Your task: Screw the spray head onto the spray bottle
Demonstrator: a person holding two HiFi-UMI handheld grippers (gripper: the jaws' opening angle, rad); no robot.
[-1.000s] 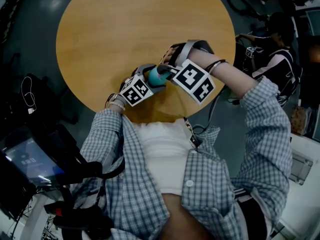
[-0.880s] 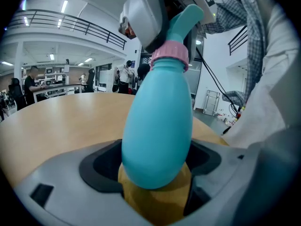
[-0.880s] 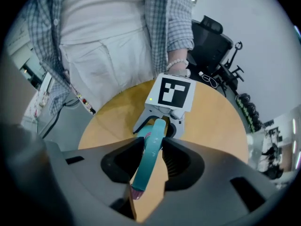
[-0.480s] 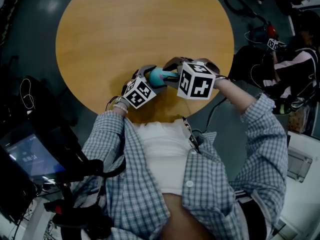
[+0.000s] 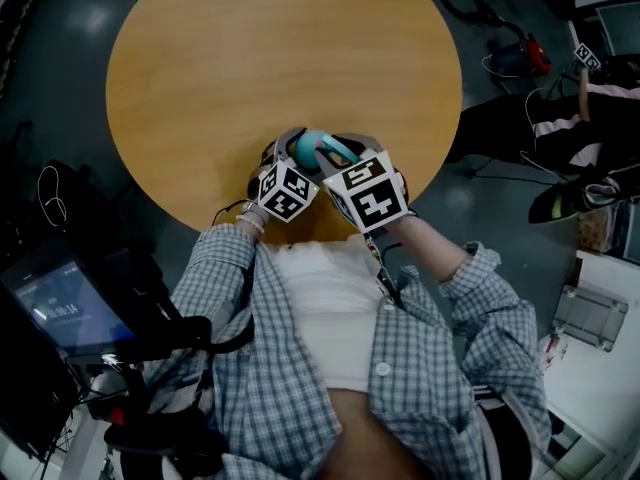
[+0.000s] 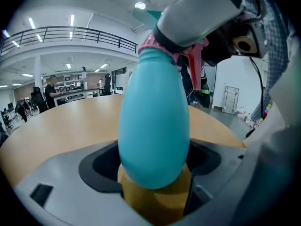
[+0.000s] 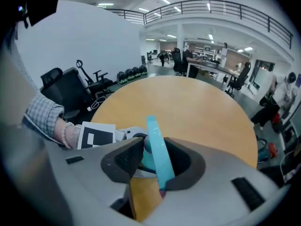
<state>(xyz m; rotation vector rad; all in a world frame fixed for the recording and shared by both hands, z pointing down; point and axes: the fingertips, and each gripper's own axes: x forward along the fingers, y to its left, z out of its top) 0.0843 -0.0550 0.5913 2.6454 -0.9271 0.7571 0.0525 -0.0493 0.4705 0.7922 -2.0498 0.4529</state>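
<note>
The round wooden tabletop (image 5: 250, 58) fills the upper centre of the head view. The person's checked shirt (image 5: 420, 368) occupies the lower half. Both grippers meet at the tabletop's lower edge. The left gripper (image 5: 292, 156), left of centre, has its fingers (image 6: 96, 166) set wide and clamped on the body of the teal spray bottle (image 6: 153, 126). The right gripper (image 5: 345, 158), immediately to its right, has its fingers (image 7: 123, 160) set narrower, closed on the teal spray head (image 7: 157, 159). The spray head sits at the bottle neck, on a pink collar (image 6: 157, 46).
</note>
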